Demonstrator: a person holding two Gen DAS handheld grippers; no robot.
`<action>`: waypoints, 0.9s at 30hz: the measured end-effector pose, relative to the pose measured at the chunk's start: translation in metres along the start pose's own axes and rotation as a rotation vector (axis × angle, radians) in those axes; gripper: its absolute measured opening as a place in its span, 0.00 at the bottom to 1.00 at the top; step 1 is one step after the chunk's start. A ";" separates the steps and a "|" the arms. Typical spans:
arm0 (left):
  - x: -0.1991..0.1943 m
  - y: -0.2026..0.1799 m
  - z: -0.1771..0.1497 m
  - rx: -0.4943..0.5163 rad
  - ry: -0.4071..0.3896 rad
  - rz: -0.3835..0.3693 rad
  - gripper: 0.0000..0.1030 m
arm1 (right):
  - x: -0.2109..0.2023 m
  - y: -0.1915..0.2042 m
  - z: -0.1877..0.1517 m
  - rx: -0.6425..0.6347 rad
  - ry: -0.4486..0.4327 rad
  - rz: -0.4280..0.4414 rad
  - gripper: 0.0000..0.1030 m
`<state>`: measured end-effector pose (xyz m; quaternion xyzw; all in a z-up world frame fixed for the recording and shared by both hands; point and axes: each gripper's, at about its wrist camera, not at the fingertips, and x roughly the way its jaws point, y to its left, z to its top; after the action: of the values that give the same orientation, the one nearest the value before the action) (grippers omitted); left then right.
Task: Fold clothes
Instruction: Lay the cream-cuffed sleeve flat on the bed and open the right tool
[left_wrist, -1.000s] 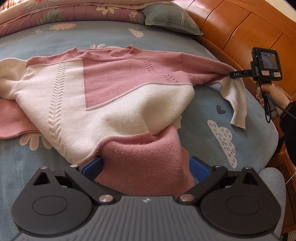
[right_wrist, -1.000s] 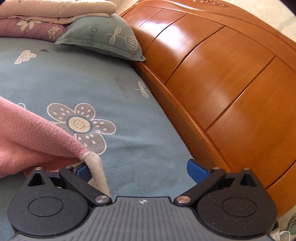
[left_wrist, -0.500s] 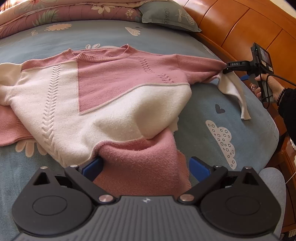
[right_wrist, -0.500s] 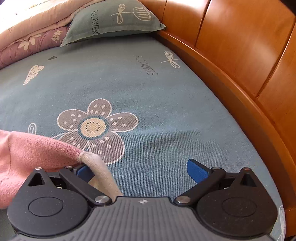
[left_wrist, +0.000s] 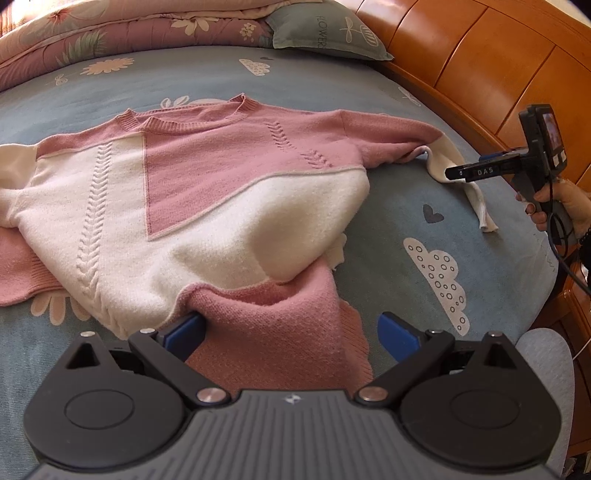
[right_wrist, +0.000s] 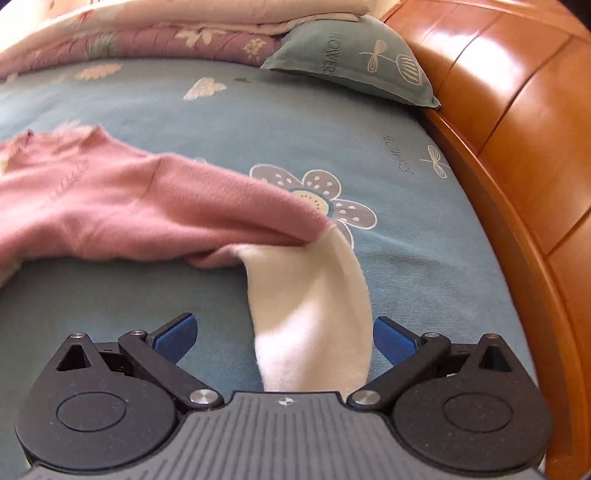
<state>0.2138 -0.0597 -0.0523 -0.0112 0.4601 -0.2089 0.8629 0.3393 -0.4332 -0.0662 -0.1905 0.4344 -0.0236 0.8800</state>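
**Sweater spread on bed, both claws open**

Pink and cream sweater (left_wrist: 207, 206) lying flat on blue floral bedsheet (left_wrist: 424, 266), neckline toward the pillow (left_wrist: 325, 33). Left gripper (left_wrist: 291, 332) spread wide over the pink hem, clamping nothing. Right gripper (right_wrist: 282, 334) also wide apart, cream cuff (right_wrist: 314, 314) lying loose between the fingers. Wooden headboard (right_wrist: 517, 129) close along the right edge. Bare sheet free beyond the sleeve, up to the folded quilt (left_wrist: 110, 37).

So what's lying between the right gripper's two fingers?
The sweater's white cuff lies between the open right gripper fingers, in the right wrist view.
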 end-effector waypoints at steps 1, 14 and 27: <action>-0.001 0.000 0.000 0.003 0.000 0.000 0.96 | 0.007 0.009 -0.003 -0.055 0.007 -0.073 1.00; 0.002 0.002 0.004 0.004 0.005 0.006 0.96 | 0.024 -0.074 -0.012 0.144 -0.080 -0.360 1.00; 0.003 0.006 0.006 -0.001 0.007 0.003 0.96 | 0.025 -0.176 -0.048 0.432 0.025 -0.421 1.00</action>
<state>0.2219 -0.0560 -0.0529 -0.0104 0.4632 -0.2072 0.8616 0.3396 -0.6165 -0.0489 -0.0843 0.3809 -0.2999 0.8705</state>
